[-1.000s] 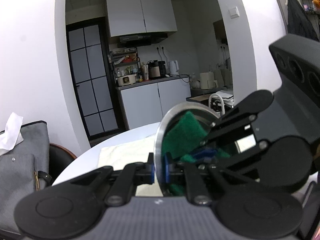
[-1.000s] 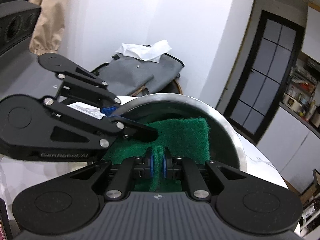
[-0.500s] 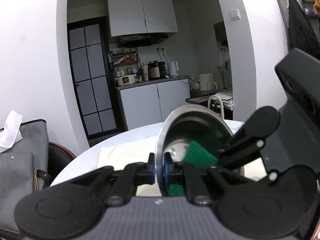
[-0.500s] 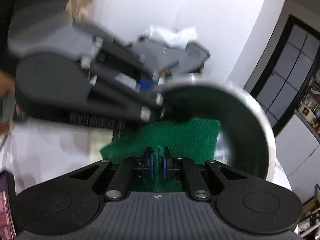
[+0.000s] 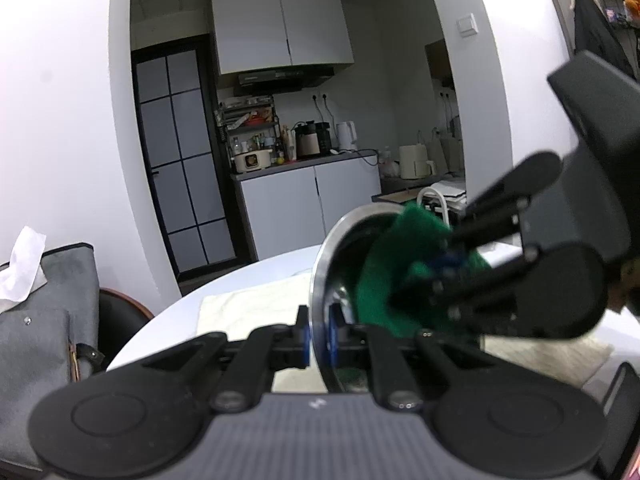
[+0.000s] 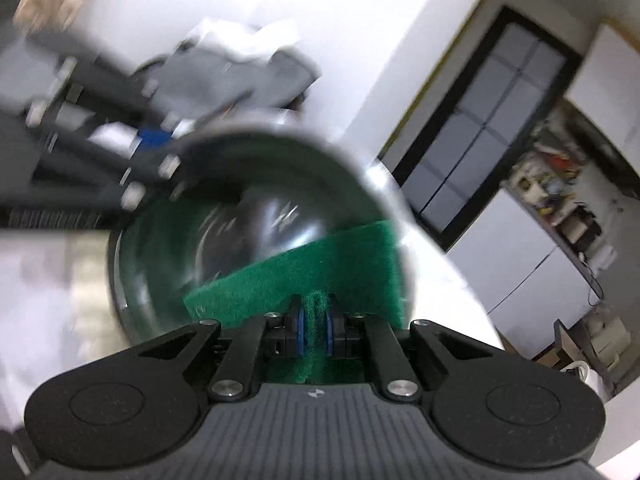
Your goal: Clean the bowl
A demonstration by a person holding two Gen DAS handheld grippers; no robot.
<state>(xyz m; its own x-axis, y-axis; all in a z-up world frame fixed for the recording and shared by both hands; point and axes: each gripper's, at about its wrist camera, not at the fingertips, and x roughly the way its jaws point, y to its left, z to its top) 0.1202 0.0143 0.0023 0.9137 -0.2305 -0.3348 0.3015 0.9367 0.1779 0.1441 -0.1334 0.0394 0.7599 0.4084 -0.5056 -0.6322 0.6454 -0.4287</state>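
Observation:
My left gripper is shut on the rim of a steel bowl, held on edge above the table with its opening to the right. My right gripper is shut on a green scouring pad and presses it inside the bowl toward its right rim. In the left wrist view the pad sticks out of the bowl with the right gripper behind it. The right wrist view is motion-blurred, with the left gripper at upper left.
A white round table with a pale cloth lies below the bowl. A grey bag with a white tissue sits at the left. A kitchen counter and cabinets stand beyond the doorway.
The pad has swept around inside the bowl from the middle toward the right rim. The right gripper has turned and moved up. The left gripper holds the bowl still.

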